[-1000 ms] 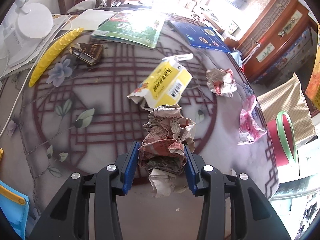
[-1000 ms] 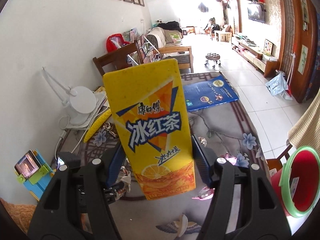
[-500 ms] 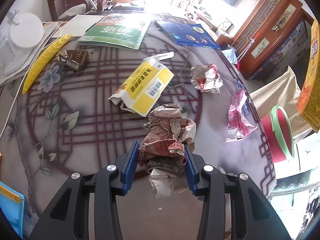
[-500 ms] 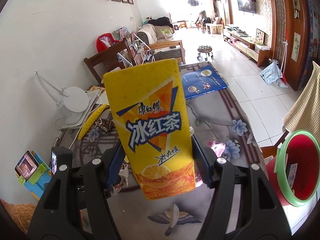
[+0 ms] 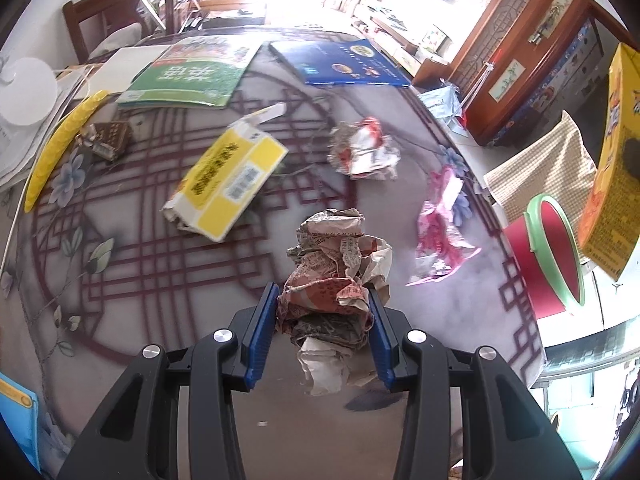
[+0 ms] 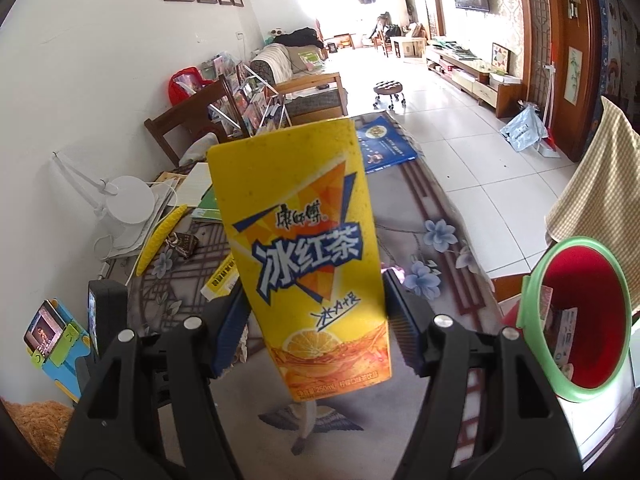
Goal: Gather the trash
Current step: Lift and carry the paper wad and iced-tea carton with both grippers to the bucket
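Above table [image 5: 168,280], wad [image 5: 332,292] between fingers [image 5: 262,336]

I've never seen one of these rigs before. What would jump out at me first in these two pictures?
Probably the tall yellow iced-tea carton filling the middle of the right view, clamped between the right gripper's jaws. In the left view, a crumpled paper wad sits pinched in the left gripper above a patterned tablecloth strewn with wrappers. A red bin with a green rim waits off the table's right edge.

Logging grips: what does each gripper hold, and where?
Left gripper: paper wad, by its lower sides. Right gripper: tea carton, by its lower sides.
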The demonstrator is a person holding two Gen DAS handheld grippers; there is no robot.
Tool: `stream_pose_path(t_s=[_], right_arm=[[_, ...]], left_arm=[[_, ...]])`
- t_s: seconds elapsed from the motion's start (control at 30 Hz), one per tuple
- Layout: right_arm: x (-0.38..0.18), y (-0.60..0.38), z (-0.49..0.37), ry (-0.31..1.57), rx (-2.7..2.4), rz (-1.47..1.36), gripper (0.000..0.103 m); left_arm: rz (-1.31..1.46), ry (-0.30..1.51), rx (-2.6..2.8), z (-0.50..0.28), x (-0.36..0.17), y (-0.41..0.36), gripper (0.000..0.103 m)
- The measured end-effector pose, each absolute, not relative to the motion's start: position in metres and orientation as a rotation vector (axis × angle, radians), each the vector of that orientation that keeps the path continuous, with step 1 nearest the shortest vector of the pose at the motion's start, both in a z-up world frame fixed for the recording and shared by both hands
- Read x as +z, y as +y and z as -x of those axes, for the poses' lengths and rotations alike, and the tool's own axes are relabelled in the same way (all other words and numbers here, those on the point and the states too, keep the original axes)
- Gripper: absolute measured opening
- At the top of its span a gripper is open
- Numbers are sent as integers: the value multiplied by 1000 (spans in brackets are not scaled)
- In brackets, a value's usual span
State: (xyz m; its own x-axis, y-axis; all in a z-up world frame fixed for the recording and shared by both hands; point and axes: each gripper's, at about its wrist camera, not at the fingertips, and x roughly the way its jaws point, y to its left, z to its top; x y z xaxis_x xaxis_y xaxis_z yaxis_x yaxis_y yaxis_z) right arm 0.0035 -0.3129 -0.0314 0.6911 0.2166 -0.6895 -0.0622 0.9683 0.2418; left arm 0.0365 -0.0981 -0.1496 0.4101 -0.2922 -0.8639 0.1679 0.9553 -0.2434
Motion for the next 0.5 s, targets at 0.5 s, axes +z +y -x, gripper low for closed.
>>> stream_pose_path(t_s=[0.5], right_arm=[[-48, -391, 0, 847, 144, -192, 63]], left_arm=[[150, 1049, -263, -35, -125, -177, 40]])
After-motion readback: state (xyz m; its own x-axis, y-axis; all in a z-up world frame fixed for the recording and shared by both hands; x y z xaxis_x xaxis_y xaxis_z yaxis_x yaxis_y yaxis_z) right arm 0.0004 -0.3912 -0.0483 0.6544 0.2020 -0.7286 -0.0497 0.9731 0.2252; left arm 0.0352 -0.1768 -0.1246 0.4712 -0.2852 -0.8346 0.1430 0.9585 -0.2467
